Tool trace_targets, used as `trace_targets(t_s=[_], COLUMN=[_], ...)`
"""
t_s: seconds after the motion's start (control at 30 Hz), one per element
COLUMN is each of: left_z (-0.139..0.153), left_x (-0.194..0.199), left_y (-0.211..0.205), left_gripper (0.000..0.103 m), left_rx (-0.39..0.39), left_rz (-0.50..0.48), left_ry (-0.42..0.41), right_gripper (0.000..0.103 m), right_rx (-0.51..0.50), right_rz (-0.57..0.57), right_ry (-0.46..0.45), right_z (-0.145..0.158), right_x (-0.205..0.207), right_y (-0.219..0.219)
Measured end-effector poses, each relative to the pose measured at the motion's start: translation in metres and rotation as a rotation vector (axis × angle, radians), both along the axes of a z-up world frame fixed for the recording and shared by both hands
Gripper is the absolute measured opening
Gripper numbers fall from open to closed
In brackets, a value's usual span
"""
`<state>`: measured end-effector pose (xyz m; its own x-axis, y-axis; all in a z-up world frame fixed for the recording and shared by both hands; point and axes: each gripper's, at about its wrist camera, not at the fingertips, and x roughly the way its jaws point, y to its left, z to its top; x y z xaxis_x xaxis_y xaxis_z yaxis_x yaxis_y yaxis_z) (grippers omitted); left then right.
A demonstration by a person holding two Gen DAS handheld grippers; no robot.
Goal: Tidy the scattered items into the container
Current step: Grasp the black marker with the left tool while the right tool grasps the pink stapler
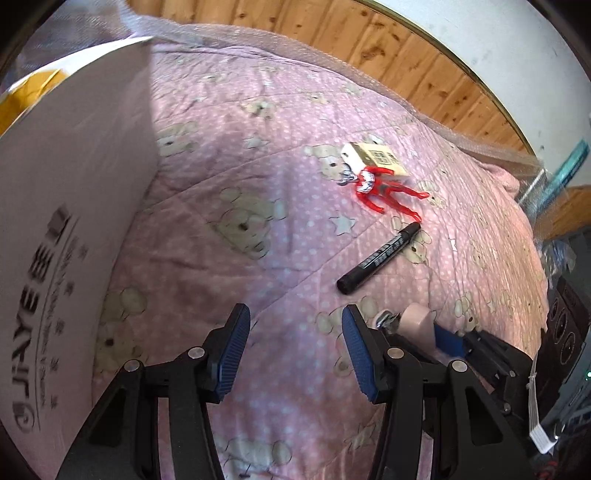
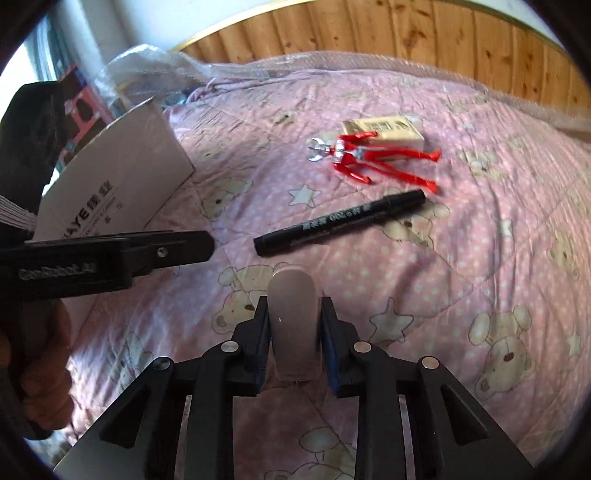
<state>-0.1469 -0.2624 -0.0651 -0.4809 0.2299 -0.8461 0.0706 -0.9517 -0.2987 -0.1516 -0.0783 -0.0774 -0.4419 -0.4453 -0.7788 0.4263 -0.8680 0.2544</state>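
My left gripper (image 1: 293, 350) is open and holds nothing, low over the pink quilt beside the white cardboard box (image 1: 74, 221). In the right wrist view my right gripper (image 2: 293, 308) is shut on a pale pink rounded item (image 2: 293, 339). The left wrist view catches that item (image 1: 417, 321) just right of the left gripper's fingers. Ahead on the quilt lie a black marker (image 2: 340, 223), a red toy figure (image 2: 369, 157) and a small beige box (image 2: 388, 129) touching the figure. The white box (image 2: 122, 177) stands to the left, behind the left gripper (image 2: 184, 243). Its inside is hidden.
The pink bear-print quilt (image 1: 258, 166) covers a bed, with bubble wrap (image 2: 332, 62) along its far edge under a wooden headboard (image 2: 406, 29). A hand (image 2: 40, 369) grips the left tool. Clutter and a black device (image 1: 565, 332) sit off the bed's right side.
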Motion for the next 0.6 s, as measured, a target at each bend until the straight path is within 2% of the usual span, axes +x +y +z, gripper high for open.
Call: trace_targets(t_s=[0.2,0.3,0.4,0.47,0.5,0.53,0.6], left_z=[-0.005,-0.019,-0.024,-0.025,-0.024,-0.022,-0.018], left_x=[-0.041,-0.061,-0.069,-0.073,-0.074,-0.075,-0.075], left_y=[0.047,0.076,0.099,0.101,0.1,0.098,0.093], left_gripper=[0.053,0.053,0.057,0.047,0.027,0.015,0.014], left_rx=[-0.112,-0.151,-0.243,-0.251,-0.245,-0.222,-0.189], left_rz=[-0.199,-0.312,-0.38,-0.37,-0.36,-0.356,-0.335], left_ry=[0.024,0.005,0.064,0.085,0.086,0.076,0.065], right_gripper=[0.026,0.026,0.027,0.028,0.029,0.029,0.03], right_rx=[-0.045,-0.079,-0.089,-0.084,-0.08,-0.079,-0.081], right_rz=[-0.111,-0.149,-0.155,-0.154,-0.155,-0.156,-0.155], right_ry=[-0.053,-0.077,-0.079,-0.069,-0.061,-0.057,-0.051], right_z=[0.001,0.0,0.0,0.0,-0.001,-0.002,-0.005], right_x=[0.013,0.018,0.019,0.017,0.016,0.015,0.012], right_y=[0.044,0.061,0.066,0.065,0.064,0.064,0.064])
